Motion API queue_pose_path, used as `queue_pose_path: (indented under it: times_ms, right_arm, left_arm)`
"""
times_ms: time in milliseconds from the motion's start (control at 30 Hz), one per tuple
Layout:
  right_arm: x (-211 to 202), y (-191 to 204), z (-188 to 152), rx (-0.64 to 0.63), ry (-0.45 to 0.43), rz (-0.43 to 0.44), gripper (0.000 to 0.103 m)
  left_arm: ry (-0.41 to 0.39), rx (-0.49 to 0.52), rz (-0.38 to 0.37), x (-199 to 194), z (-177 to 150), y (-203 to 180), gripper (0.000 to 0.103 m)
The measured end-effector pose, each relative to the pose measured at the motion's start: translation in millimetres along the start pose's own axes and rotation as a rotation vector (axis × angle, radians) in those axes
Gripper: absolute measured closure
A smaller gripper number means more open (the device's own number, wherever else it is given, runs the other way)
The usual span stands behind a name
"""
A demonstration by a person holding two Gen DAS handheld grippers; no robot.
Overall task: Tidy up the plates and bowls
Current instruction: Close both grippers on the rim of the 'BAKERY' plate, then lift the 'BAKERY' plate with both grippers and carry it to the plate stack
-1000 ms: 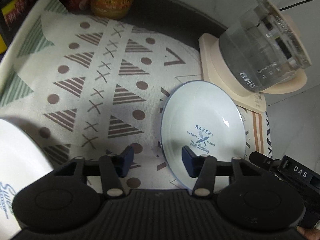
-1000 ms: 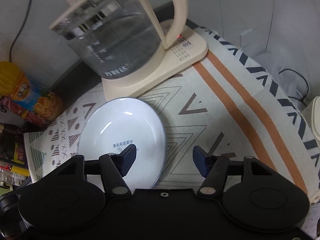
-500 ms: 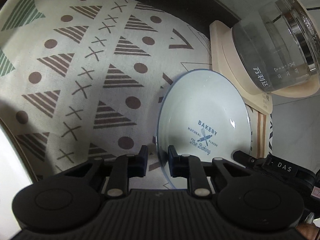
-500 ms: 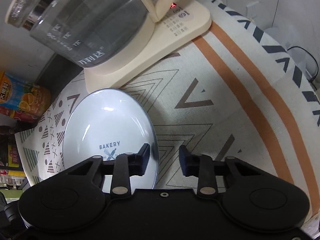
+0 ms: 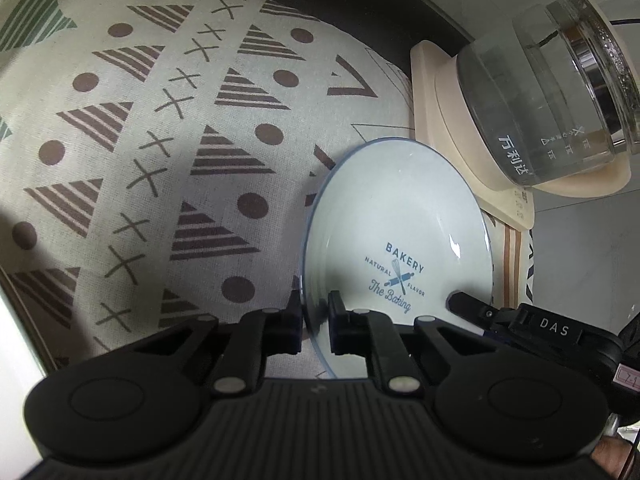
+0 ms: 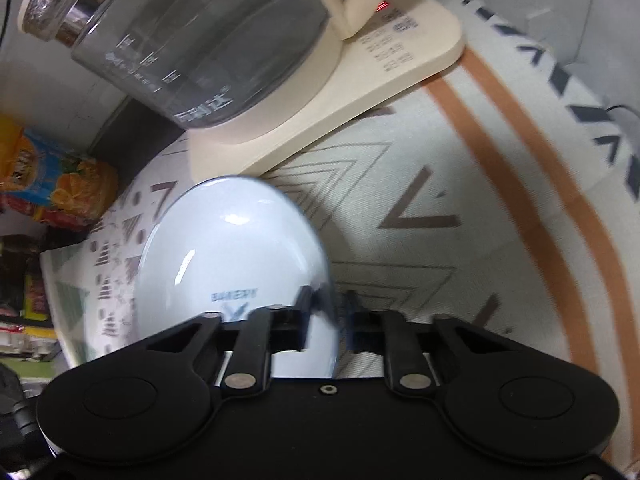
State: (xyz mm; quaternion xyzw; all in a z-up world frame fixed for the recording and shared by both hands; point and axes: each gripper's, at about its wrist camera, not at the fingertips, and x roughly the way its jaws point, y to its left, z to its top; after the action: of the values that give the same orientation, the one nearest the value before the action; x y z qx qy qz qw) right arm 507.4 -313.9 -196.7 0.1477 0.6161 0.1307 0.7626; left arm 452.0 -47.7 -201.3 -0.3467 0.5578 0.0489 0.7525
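In the left wrist view, the left tool (image 5: 315, 322) is clenched on the near left rim of the round white plate with a thin blue edge and blue "BAKERY" print (image 5: 400, 236), one finger (image 5: 294, 326) outside the rim and the other over the plate's inner face. In the right wrist view, the right tool (image 6: 326, 322) grips the same plate (image 6: 232, 256) on its near right rim, one finger (image 6: 298, 320) over the white face and the other finger (image 6: 354, 320) outside on the cloth side; this view is blurred, so the exact contact is hard to read. The black tip of the right tool (image 5: 472, 308) also shows at the plate's right edge in the left view. The plate lies on the surface between both tools, on a cream cloth printed with brown triangles, dots and crosses (image 5: 168, 152), which carries an orange stripe (image 6: 540, 184) on its right part. Just beyond the plate stands a clear glass kettle (image 5: 548, 104) on a cream square base (image 5: 436, 92), the plate's far rim close to that base. Further left, at the cloth's far edge, sits an orange-and-blue drink package with orange fruit pictures (image 6: 56, 176).
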Motion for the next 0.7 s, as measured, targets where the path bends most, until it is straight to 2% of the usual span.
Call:
queue_pose_path:
  times_ms: [333, 700]
  right_arm:
    - [-31.2, 23.6, -4.3, -0.075, -0.125, 0.056, 0.095]
    - [-40.5, 57.0, -14.3, -0.089, -0.152, 0.093, 0.095]
  left_arm:
    - [-0.075, 0.032, -0.028, -31.6, 2.6, 4.5, 0.092]
    - [-0.147, 0.039, -0.031, -72.8, 1.0, 20.7, 0.092]
